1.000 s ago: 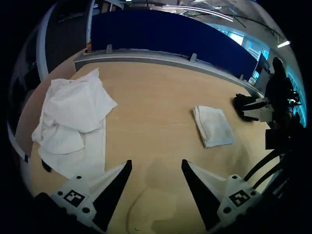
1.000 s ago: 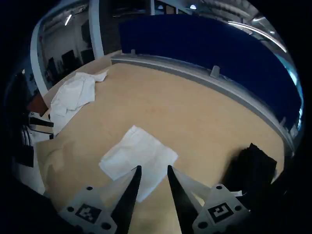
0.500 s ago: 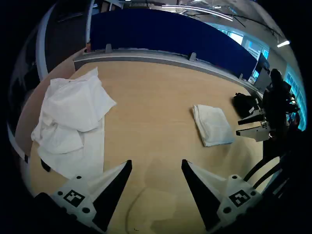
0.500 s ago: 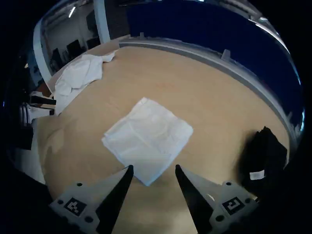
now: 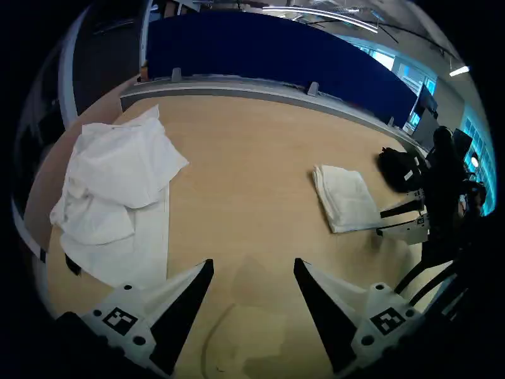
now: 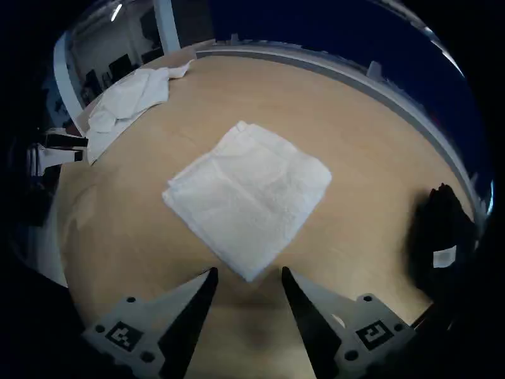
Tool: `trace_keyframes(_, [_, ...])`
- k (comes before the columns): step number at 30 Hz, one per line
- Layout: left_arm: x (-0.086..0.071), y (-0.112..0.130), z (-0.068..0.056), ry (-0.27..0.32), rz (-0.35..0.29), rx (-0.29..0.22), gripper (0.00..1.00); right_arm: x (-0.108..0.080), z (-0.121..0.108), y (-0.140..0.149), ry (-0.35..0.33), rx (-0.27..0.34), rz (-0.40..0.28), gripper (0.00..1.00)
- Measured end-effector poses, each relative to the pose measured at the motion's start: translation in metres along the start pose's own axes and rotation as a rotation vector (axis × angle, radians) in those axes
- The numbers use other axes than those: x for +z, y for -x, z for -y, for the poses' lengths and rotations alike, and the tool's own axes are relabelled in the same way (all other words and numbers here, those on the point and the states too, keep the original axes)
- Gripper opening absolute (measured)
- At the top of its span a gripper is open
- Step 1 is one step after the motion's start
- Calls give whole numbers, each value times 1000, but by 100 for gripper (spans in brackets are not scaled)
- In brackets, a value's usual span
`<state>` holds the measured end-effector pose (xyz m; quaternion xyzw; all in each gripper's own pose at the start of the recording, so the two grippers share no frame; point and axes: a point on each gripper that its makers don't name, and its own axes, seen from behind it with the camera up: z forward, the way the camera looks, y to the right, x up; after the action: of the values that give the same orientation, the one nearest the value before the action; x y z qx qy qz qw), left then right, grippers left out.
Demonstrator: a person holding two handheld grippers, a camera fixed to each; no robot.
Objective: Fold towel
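A wide, pale wooden desk (image 5: 252,145) spreads out in front, backed by a long dark blue partition screen (image 5: 271,50). Toward the left side of the desk lies a loose heap of white cloths (image 5: 117,183), crumpled and unfolded. Toward the right side lies the folded white terry towel (image 6: 249,189). It is a flat, roughly square packet resting on the bare wood, with one corner pointing at the right hand-held gripper (image 6: 249,269). A black bag (image 6: 442,234) sits just beside the towel, near the desk's edge.

The right hand-held gripper has its fingers parted a moderate way and holds nothing. Its tips sit just short of the towel's nearest corner. The left hand-held gripper (image 5: 252,260) is spread wide and also empty. It hangs over bare desk between the heap and the towel, well apart from both.

The towel looks soft, light and limp. It would likely sag and droop when lifted, and its layers could slide apart. The best place to take hold seems to be that near corner or a folded edge, pinching every layer together.

Some things are hard to make out:
- The number of layers in the packet cannot be counted.
- It is unclear whether the right fingertips touch the desk.
- The heap could be one cloth or several.
- The bag is a dark blur.
- In the left gripper view, the person holding the right gripper is only a dark silhouette.
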<state>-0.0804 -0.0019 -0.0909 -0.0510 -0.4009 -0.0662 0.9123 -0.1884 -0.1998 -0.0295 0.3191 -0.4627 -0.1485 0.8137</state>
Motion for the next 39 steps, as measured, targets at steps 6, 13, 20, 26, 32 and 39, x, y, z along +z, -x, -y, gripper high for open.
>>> trace_keyframes(6, [-1,-1,1,0,1,1,94,1,1,0,4,9,-5,40])
trace_keyframes(13, [-1,-1,-1,0,1,2,94,3,1,0,0,32,-11,13])
trace_keyframes(20, [-1,-1,-1,-2,2,3,94,1,3,-3,-14,39,-19,6])
trace_keyframes(26, [-1,-3,-2,0,-1,1,94,-12,1,-20,-12,34,-49,6])
trace_keyframes(32, [0,-11,-4,3,-14,-3,94,-40,-4,-64,-14,33,-119,5])
trace_keyframes(39, [-2,-22,-8,9,-37,-6,94,-78,-18,-125,0,16,-203,5])
